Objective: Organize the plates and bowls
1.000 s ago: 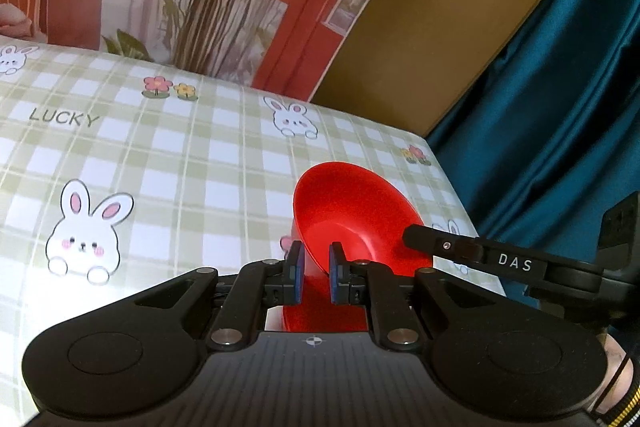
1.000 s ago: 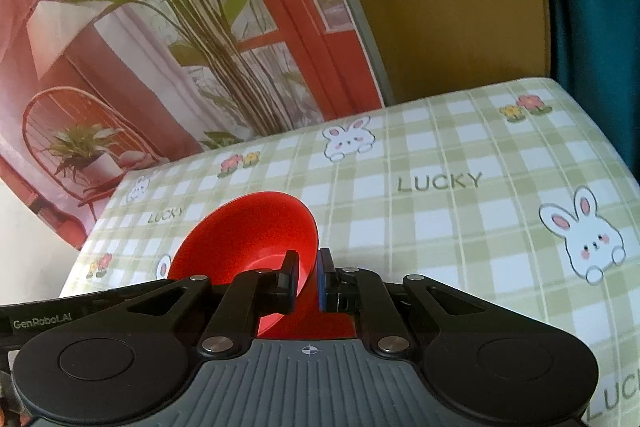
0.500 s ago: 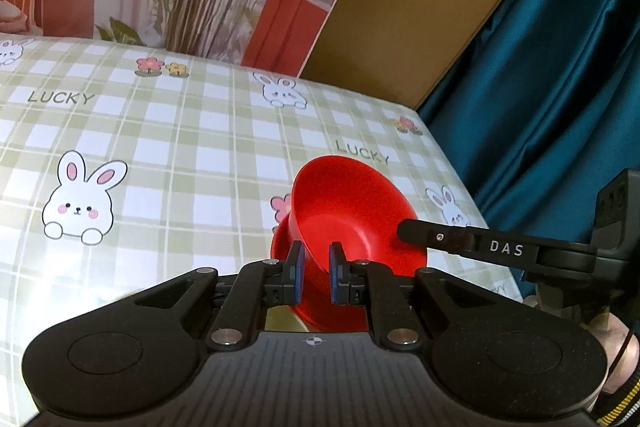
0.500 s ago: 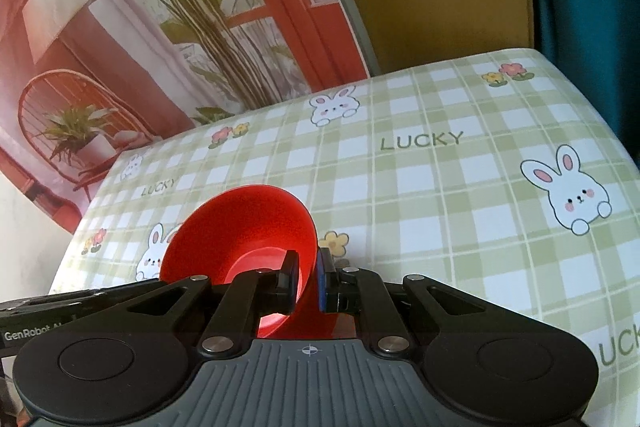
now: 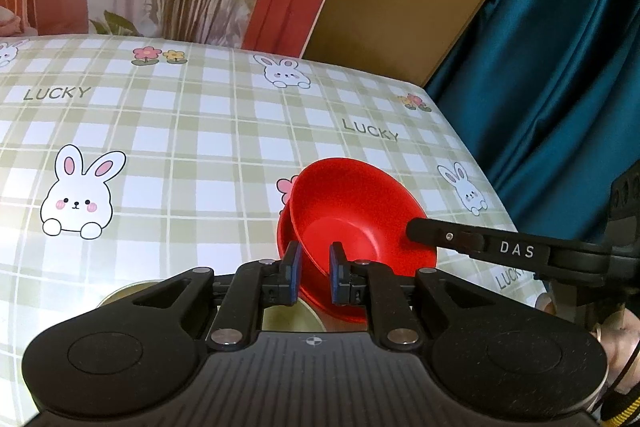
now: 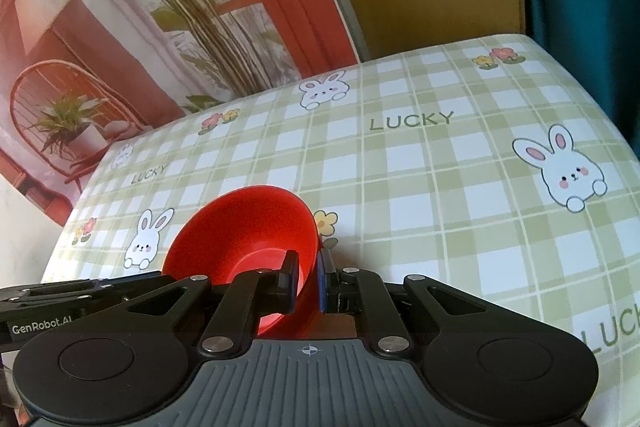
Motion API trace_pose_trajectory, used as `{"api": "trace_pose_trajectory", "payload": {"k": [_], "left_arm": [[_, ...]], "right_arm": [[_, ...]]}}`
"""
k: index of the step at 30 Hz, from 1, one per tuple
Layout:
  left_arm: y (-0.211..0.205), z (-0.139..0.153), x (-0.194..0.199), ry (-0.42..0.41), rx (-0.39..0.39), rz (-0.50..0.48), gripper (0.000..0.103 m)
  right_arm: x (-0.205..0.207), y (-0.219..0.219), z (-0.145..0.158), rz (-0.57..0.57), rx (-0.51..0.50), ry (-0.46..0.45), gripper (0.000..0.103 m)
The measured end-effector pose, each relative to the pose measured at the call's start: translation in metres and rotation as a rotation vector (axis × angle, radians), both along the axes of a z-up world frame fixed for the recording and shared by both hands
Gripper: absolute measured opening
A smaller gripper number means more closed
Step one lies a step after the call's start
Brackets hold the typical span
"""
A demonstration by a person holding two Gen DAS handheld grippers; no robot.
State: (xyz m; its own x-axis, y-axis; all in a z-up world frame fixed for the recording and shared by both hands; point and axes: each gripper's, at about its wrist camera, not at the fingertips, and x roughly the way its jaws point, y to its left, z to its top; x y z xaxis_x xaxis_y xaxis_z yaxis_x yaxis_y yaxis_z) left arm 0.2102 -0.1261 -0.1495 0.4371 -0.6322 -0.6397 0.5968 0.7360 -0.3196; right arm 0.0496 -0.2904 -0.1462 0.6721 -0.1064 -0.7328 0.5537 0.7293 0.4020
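I hold the red bowl (image 5: 352, 223) at lower centre of both views, above the checked tablecloth (image 5: 192, 131). My left gripper (image 5: 314, 273) and right gripper (image 6: 307, 277) are both closed on its rim, at opposite sides. I judge it light, stiff and smooth, so it may slip; the thin rim is the good place to hold.

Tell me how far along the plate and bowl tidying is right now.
Nothing looks finished yet. In hand: both the left gripper and right gripper are shut on the rim of the red bowl, above the checked tablecloth. Left: setting it down; a pale dish shows just beneath.
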Motion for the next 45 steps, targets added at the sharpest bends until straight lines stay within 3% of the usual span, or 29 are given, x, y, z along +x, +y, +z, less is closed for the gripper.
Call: {"api": "trace_pose_trajectory", "payload": {"k": [16, 31, 45], "left_arm": [[0.003, -0.002, 0.016, 0.003, 0.001, 0.051, 0.019], [-0.015, -0.021, 0.022, 0.024, 0.051, 0.007, 0.019], [-0.016, -0.02, 0.02, 0.025, 0.041, -0.009, 0.019]], "right_arm": [[-0.004, -0.003, -0.009, -0.042, 0.031, -0.017, 0.013], [-0.008, 0.001, -0.022, -0.078, 0.098, -0.029, 0.014], [-0.011, 0.0, -0.016, -0.132, 0.115, -0.039, 0.014]]}}
